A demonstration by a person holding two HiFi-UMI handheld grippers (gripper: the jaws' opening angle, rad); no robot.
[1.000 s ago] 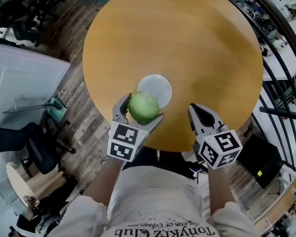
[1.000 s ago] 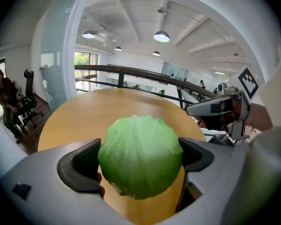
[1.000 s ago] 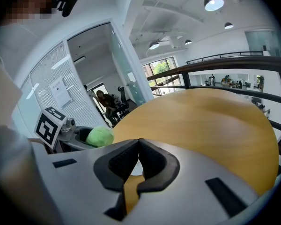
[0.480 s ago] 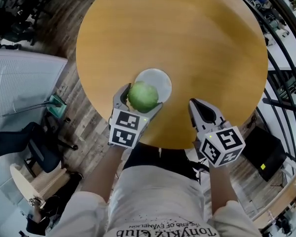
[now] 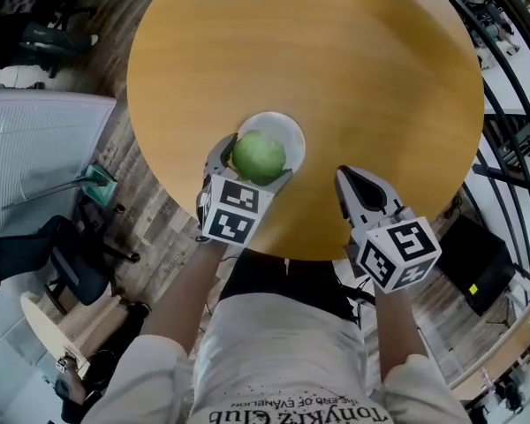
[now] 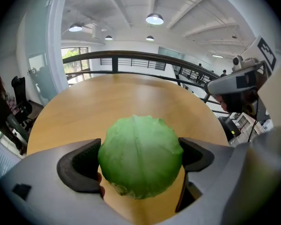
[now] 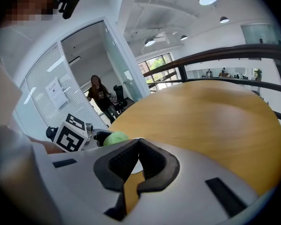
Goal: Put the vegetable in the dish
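Note:
A round green cabbage [image 5: 259, 156] is clamped between the jaws of my left gripper [image 5: 252, 159], which is shut on it. In the left gripper view the cabbage [image 6: 140, 156] fills the gap between both pads. It hangs over the near part of a small white dish [image 5: 287, 134] on the round wooden table [image 5: 336, 69]. My right gripper [image 5: 353, 184] hovers to the right of the dish near the table's front edge, shut with nothing in it. In the right gripper view its tips [image 7: 136, 144] meet, with the cabbage [image 7: 113, 138] visible behind them.
The table edge runs just under both grippers. Left of the table stand office chairs [image 5: 66, 259] on wood flooring and a white panel [image 5: 35, 148]. A black railing [image 5: 503, 78] curves along the right. A person [image 7: 97, 96] stands far off by a glass door.
My left gripper has carried the cabbage forward, from the table's near edge to above the dish. The right gripper has barely shifted.

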